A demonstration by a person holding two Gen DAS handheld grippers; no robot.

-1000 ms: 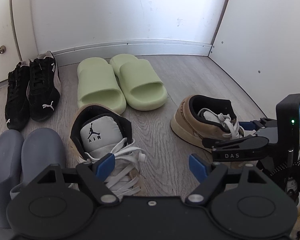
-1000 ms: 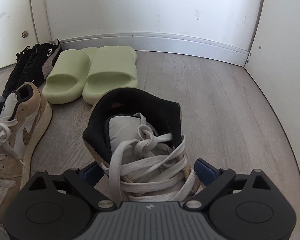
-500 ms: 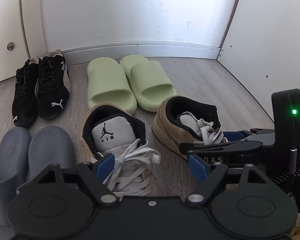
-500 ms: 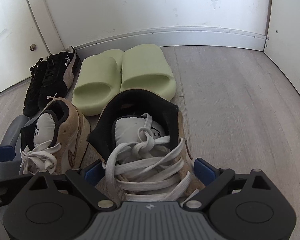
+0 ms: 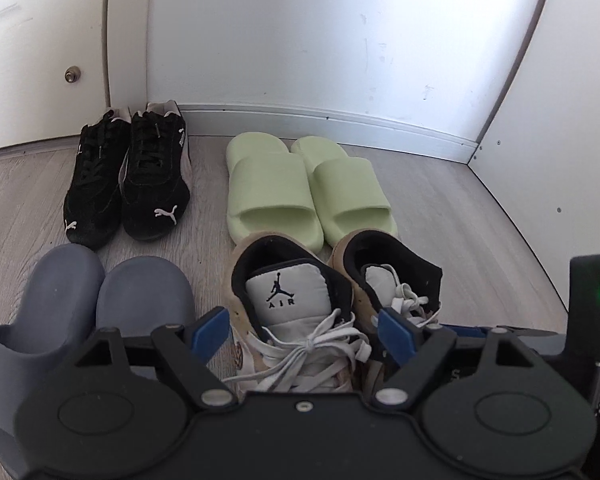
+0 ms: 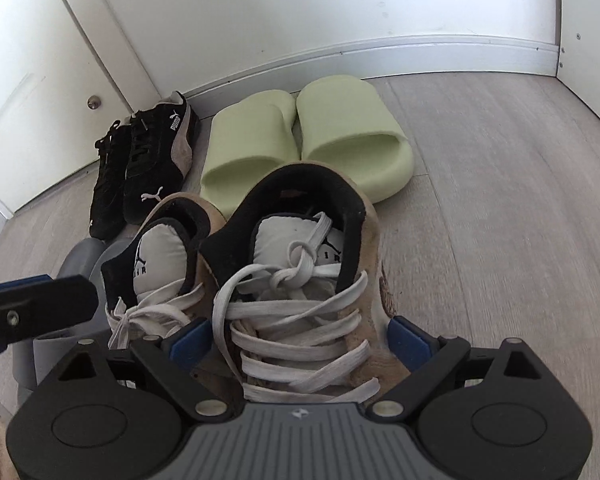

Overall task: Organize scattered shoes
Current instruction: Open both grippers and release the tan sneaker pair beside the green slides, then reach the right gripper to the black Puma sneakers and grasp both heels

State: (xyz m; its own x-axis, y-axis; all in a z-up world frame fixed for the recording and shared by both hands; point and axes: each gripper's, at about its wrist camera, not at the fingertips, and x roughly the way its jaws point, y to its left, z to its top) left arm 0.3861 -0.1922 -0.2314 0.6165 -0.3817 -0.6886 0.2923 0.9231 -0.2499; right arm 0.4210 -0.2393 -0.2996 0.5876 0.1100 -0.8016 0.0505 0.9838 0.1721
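On the grey wood-look floor [image 5: 440, 208], the shoes lie in 2 rows of pairs, all with toes pointing away from the white back wall [image 5: 300, 40]. Against the baseboard sit the 2 black suede lace-up sneakers [image 5: 132, 184] near the floor's back-left corner, and beside them the 2 pale green foam slides [image 5: 304, 192]. In front of those lie the 2 grey rubber slides [image 5: 80, 312] on the left and the 2 tan-and-white laced high-top sneakers on the right.

The left gripper [image 5: 300, 330] straddles the left tan sneaker [image 5: 288, 300] across its laces, blue pads at either flank; whether they press the sides I cannot tell, so its grip is uncertain. The right gripper [image 6: 296, 338] clamps the right tan sneaker [image 6: 300, 264] at midfoot, pads tight to both sides, which gives control of the shoe's heading.

The 2 tan sneakers touch side by side, heels just short of the green slides. That would suit a matched pair set into the grid. Judging by this, the pairing looks complete or nearly so; letting go cleanly without nudging either shoe seems the remaining concern.
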